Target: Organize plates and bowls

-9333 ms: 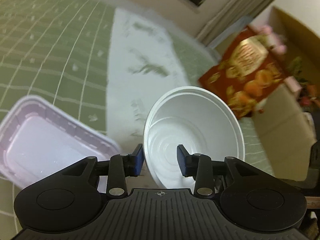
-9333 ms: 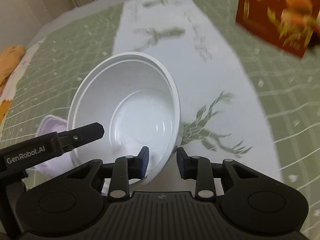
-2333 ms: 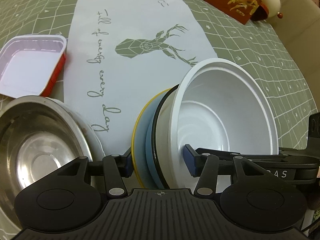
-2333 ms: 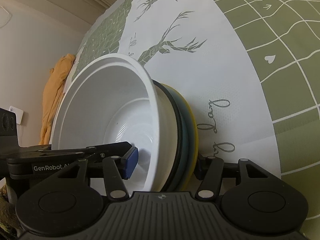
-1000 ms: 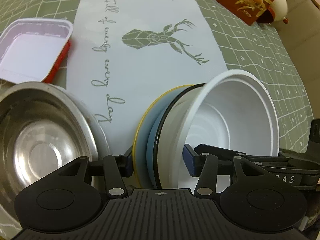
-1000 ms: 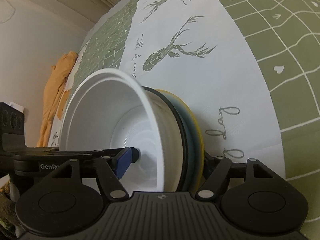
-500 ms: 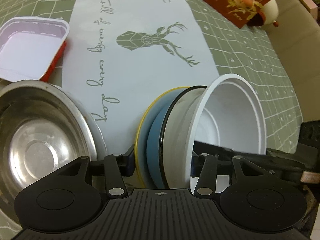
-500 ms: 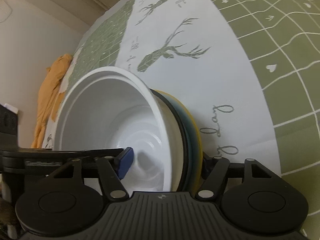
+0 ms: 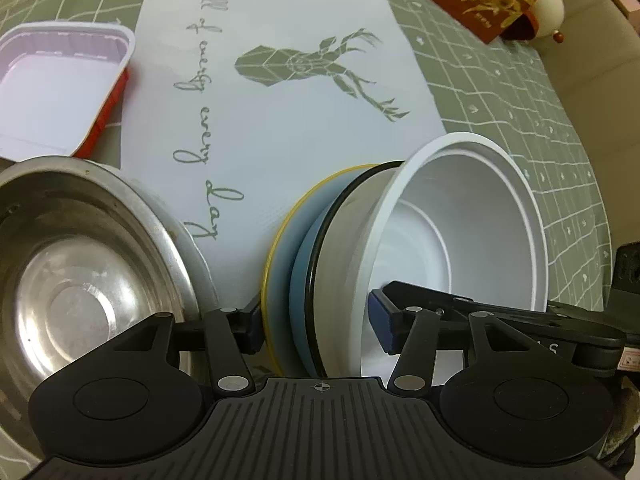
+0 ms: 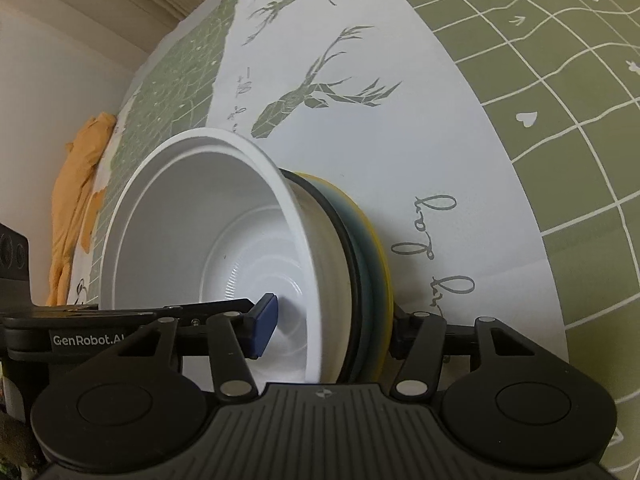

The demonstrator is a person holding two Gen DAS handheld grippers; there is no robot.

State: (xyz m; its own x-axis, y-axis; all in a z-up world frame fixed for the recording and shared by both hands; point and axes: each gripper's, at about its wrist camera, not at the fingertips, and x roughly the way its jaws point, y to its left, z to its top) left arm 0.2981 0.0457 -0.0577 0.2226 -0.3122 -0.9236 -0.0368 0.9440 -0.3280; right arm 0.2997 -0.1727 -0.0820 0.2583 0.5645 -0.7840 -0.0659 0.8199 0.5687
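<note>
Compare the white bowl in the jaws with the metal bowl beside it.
The white bowl is matte plastic; the metal bowl is shiny steel. The white bowl is tipped on edge, nested in a stack of plates gripped by both tools; the metal bowl sits apart, ungripped. Both are round, deep and empty.

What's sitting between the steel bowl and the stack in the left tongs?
Nothing: in the left wrist view only bare white table runner shows between the steel bowl and the stacked dishes held in the left tongs.

A white bowl [image 9: 460,236] sat inside a black-rimmed white bowl [image 9: 340,264], on a blue plate [image 9: 298,280] and a yellow-rimmed plate [image 9: 276,264]. The stack was tipped on its side. A shiny metal bowl [image 9: 80,276] lay beside it.
</note>
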